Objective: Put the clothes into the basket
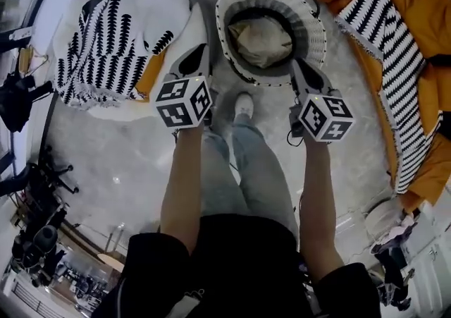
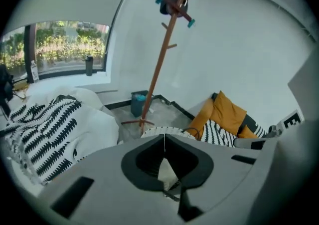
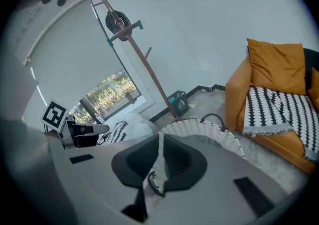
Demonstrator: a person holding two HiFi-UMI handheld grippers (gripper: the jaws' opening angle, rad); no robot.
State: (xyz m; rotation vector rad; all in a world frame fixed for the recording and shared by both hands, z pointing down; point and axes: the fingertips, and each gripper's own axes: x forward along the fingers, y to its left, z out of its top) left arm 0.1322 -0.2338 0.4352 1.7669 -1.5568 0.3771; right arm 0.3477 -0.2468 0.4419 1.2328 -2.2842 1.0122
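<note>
A round white woven basket (image 1: 310,41) with a dark lining stands on the grey floor ahead of me. A crumpled beige garment (image 1: 261,40) lies inside it. My left gripper (image 1: 193,57) hangs just left of the basket's rim, jaws shut with nothing between them. My right gripper (image 1: 299,68) is over the rim's near right edge, also shut and empty. In the left gripper view the left gripper (image 2: 164,138) has its jaws meeting in front of the basket (image 2: 154,130). In the right gripper view the right gripper (image 3: 159,138) has closed jaws before the basket (image 3: 219,133).
A white beanbag with a black-and-white patterned throw (image 1: 116,38) lies left of the basket. An orange sofa with a striped blanket (image 1: 394,49) is at the right. A wooden coat stand (image 2: 162,64) and a blue bin (image 2: 138,103) stand behind. My own legs and shoe (image 1: 243,106) are below.
</note>
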